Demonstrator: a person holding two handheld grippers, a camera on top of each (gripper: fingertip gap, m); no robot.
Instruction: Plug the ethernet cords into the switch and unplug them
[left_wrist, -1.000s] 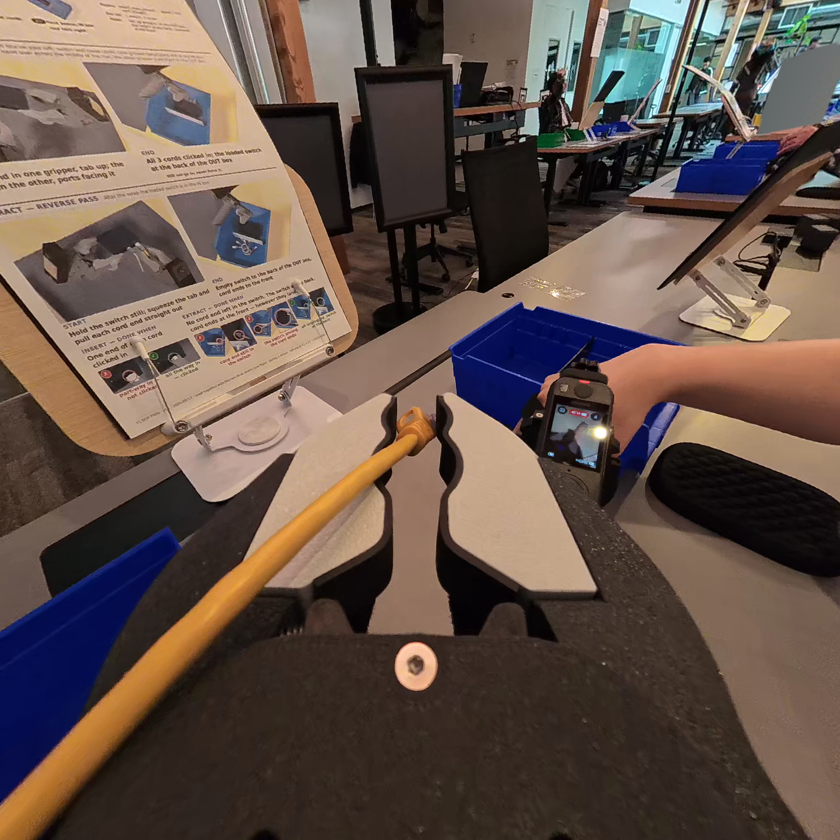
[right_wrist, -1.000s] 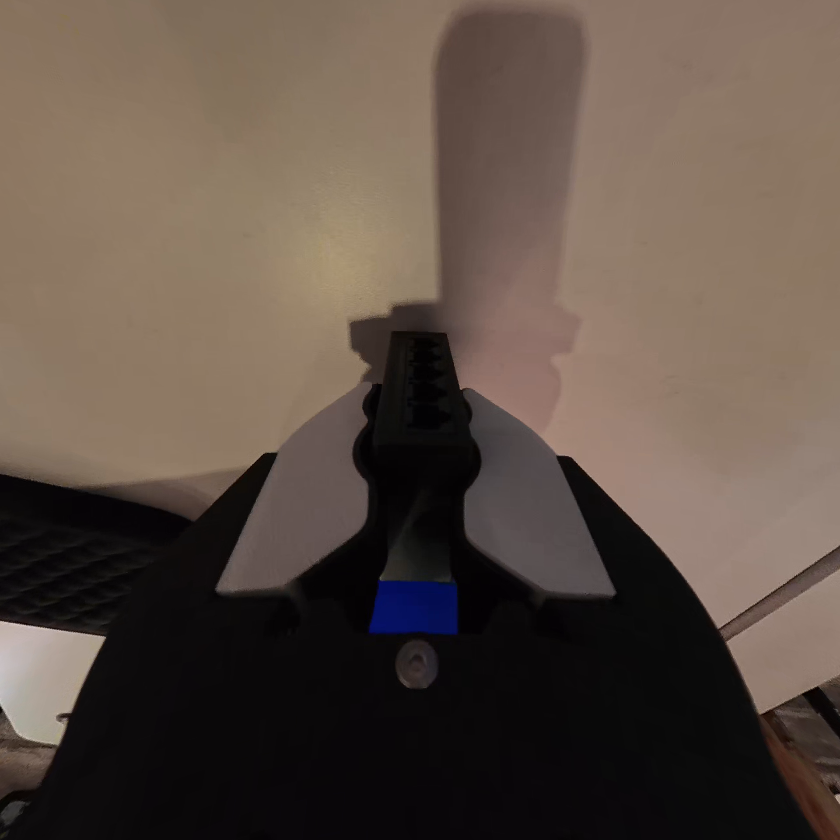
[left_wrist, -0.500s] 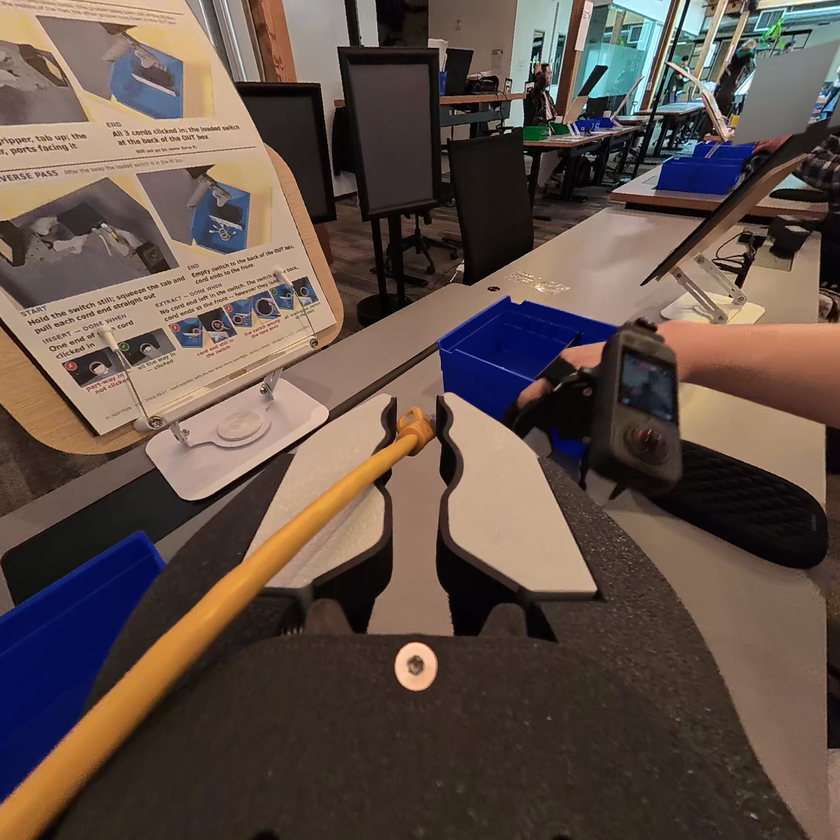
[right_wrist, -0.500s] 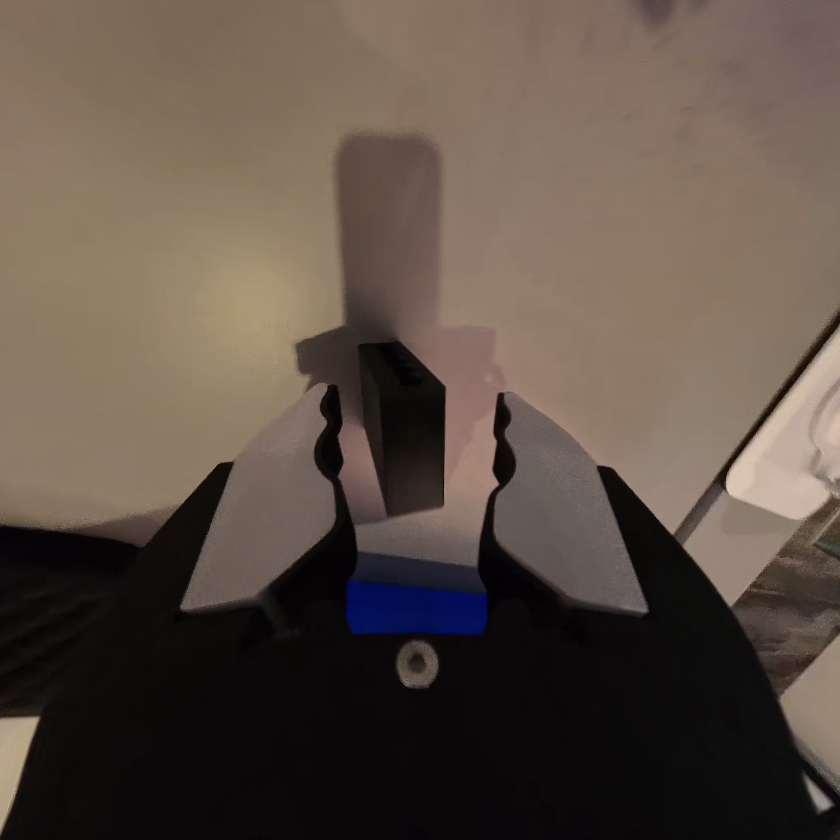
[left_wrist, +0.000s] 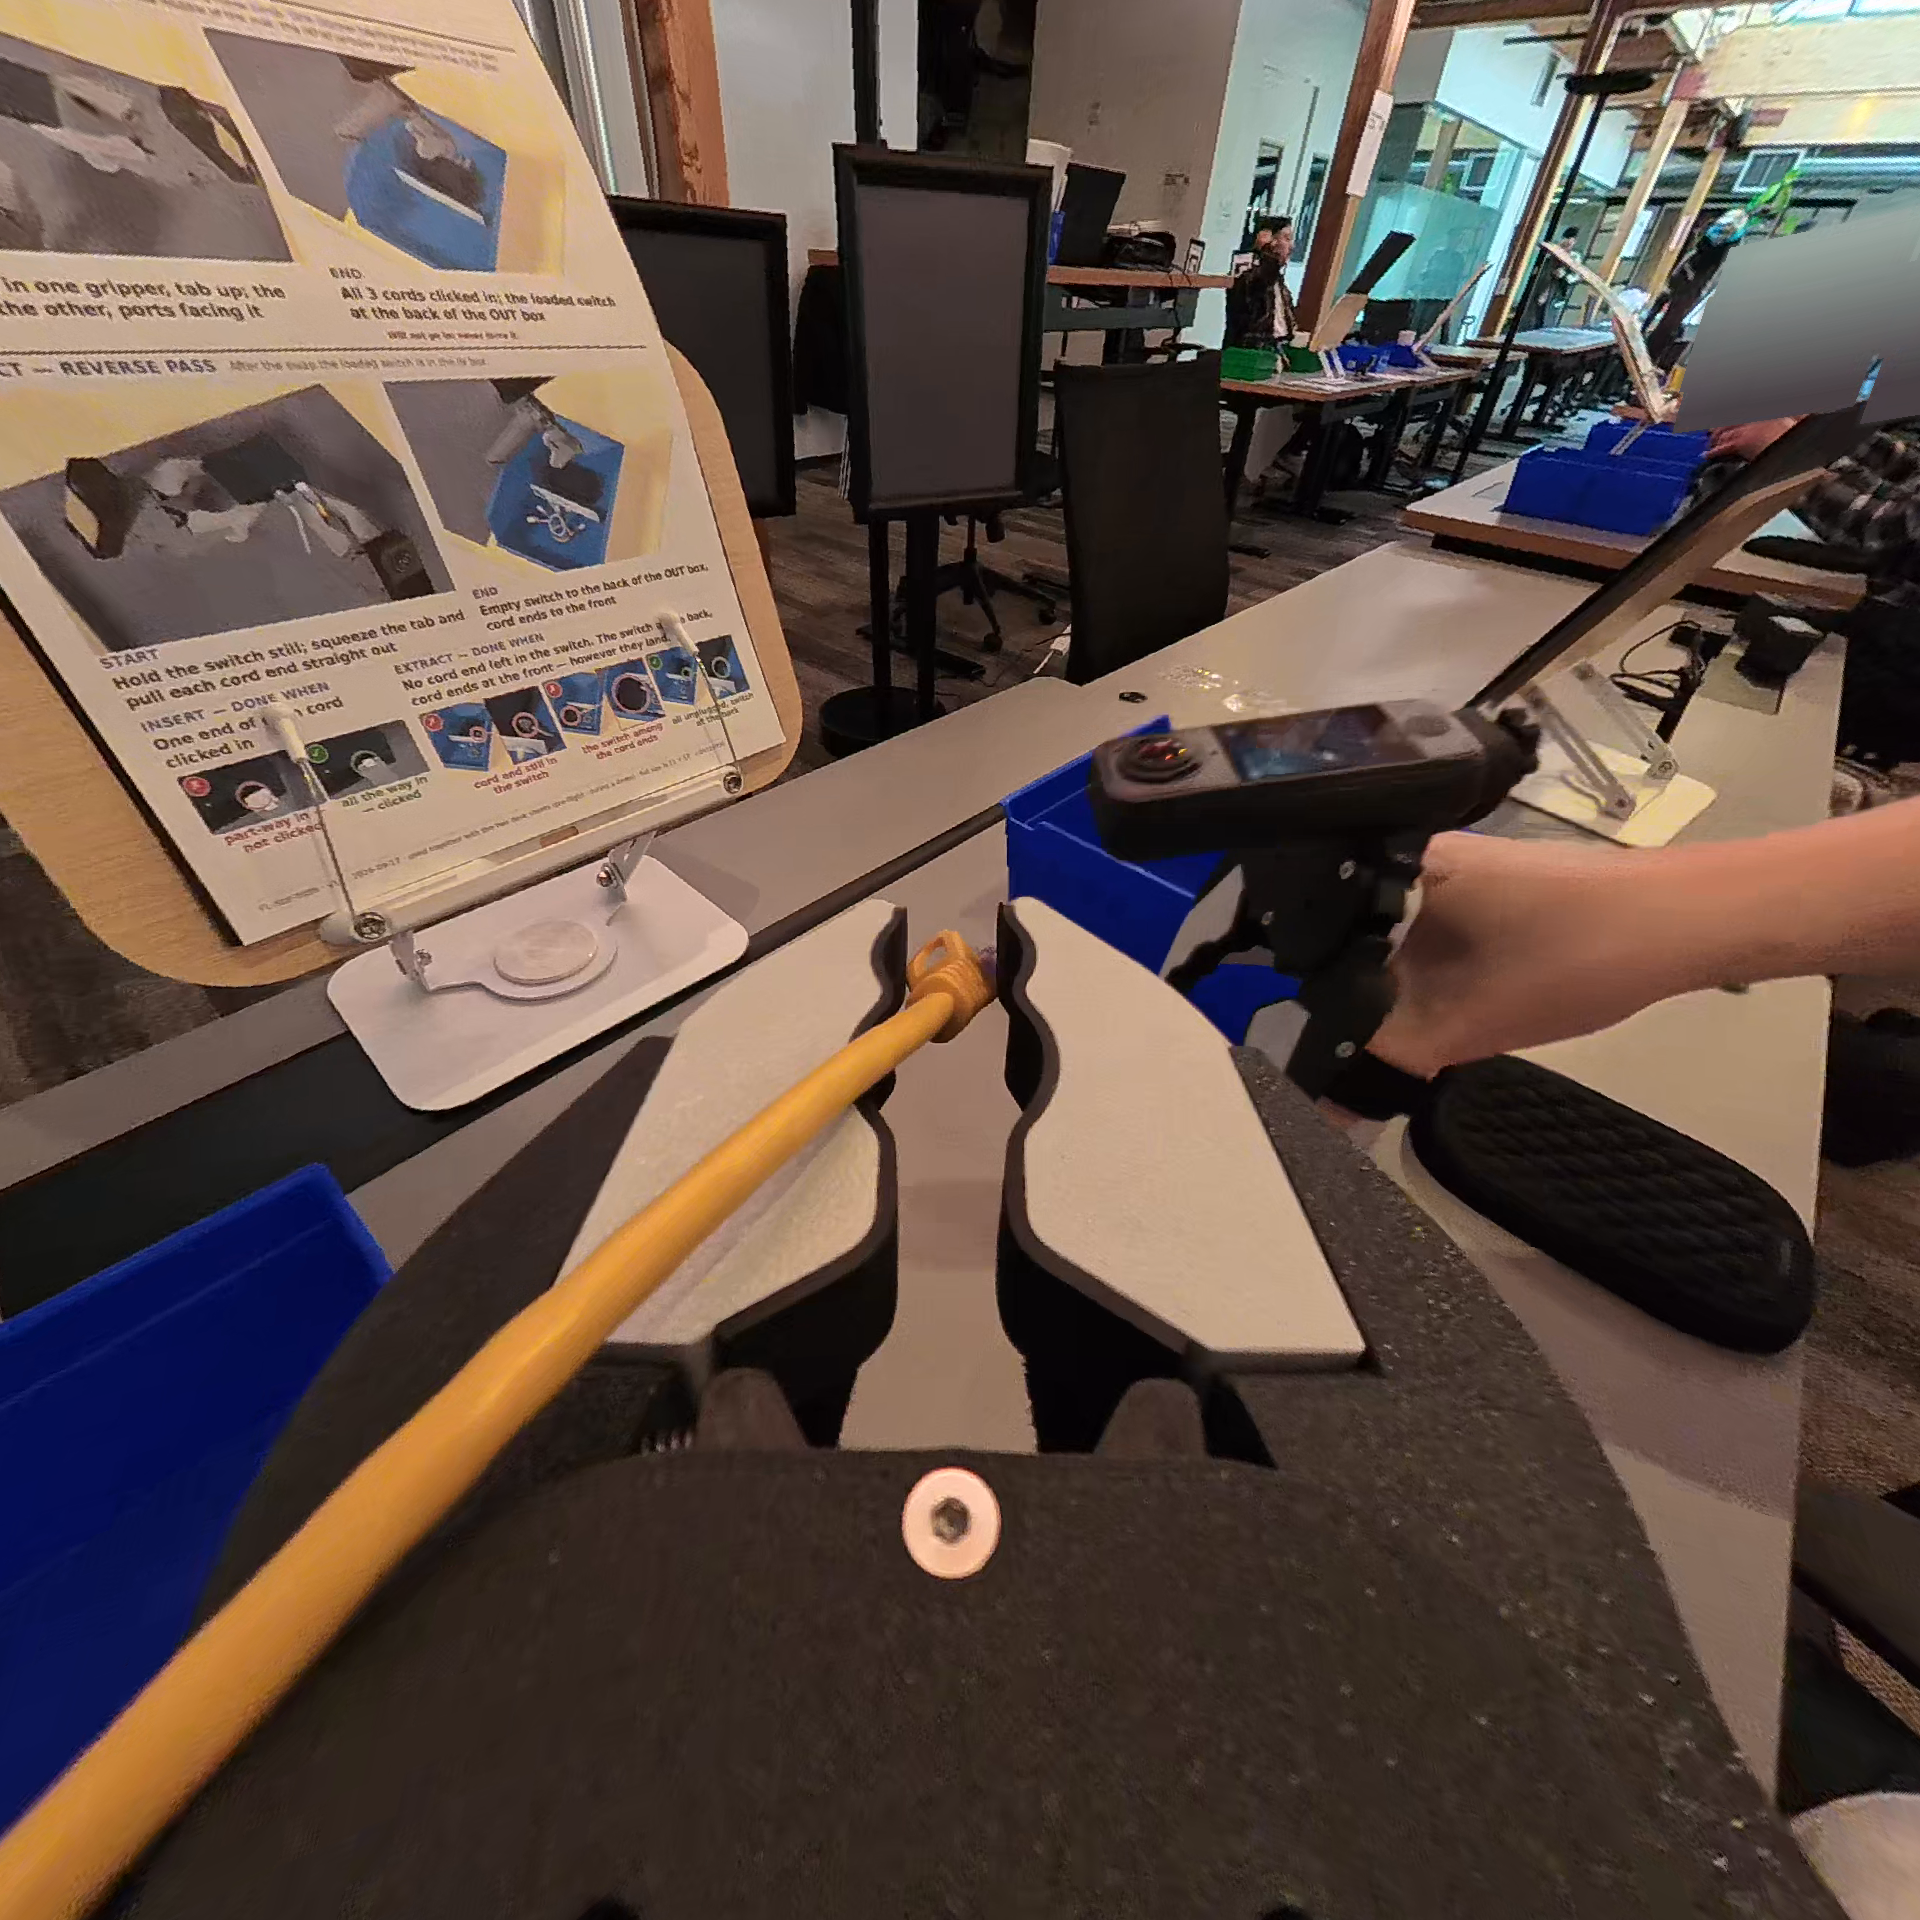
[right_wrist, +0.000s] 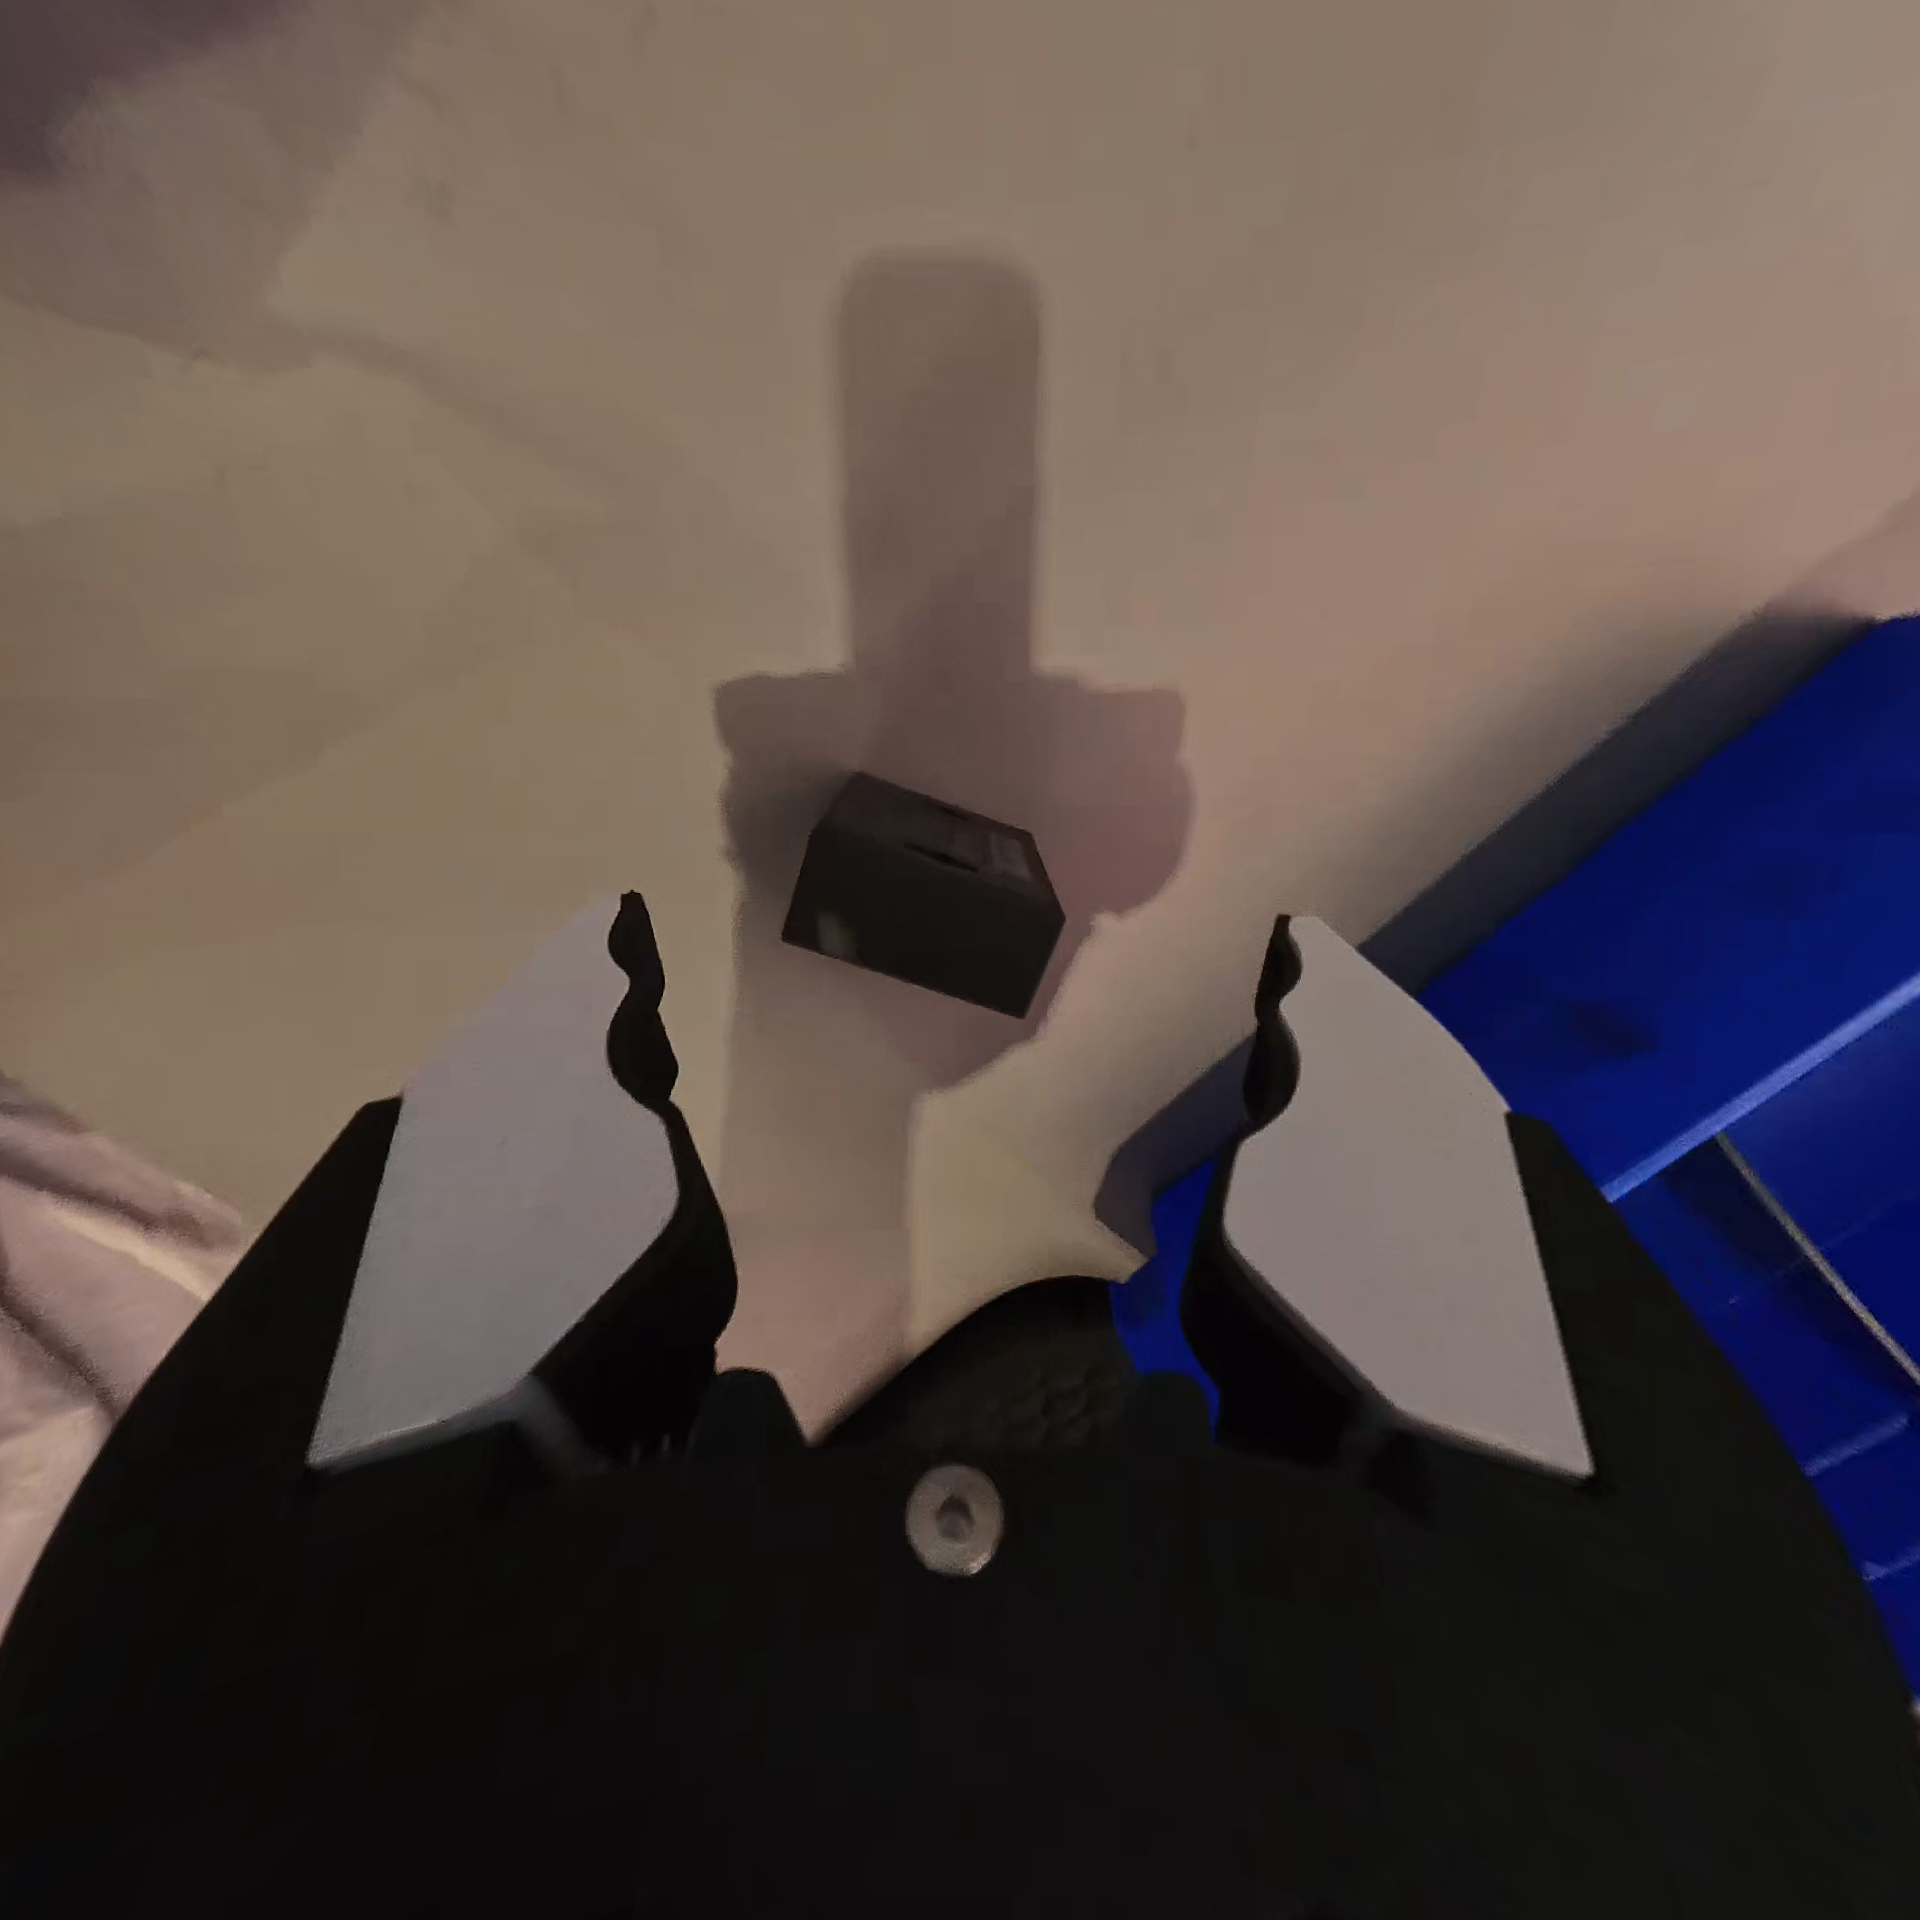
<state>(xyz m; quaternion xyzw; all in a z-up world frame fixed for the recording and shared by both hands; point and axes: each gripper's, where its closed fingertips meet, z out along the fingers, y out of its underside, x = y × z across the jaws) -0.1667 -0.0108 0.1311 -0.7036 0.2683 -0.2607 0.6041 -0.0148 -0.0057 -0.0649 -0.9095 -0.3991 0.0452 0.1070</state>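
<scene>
My left gripper (left_wrist: 951, 935) is shut on the plug end of a yellow ethernet cord (left_wrist: 644, 1205), which runs back over the left finger to the lower left. The plug (left_wrist: 948, 971) sits between the fingertips above the grey table (left_wrist: 935, 831). In the right wrist view, my right gripper (right_wrist: 958, 925) is wide open and empty. The small black switch (right_wrist: 920, 914) is free of the jaws, tilted just ahead of the fingertips over the table (right_wrist: 416, 520). I cannot tell whether it rests on the surface. The right gripper also shows in the left wrist view (left_wrist: 1299, 935), held by a hand (left_wrist: 1538, 935).
An instruction board on a white stand (left_wrist: 364, 468) stands at the left. A blue bin (left_wrist: 1081, 873) sits ahead, also seen at the right in the right wrist view (right_wrist: 1662, 935). Another blue bin (left_wrist: 156, 1403) is at the lower left. A black pad (left_wrist: 1610, 1195) lies at the right. Left tips to right tips: about 25 cm.
My right gripper has opened and let go of the switch, which has turned and now lies clear of the jaws. The right gripper has swung and rolled over. The left gripper still holds the yellow cord.
</scene>
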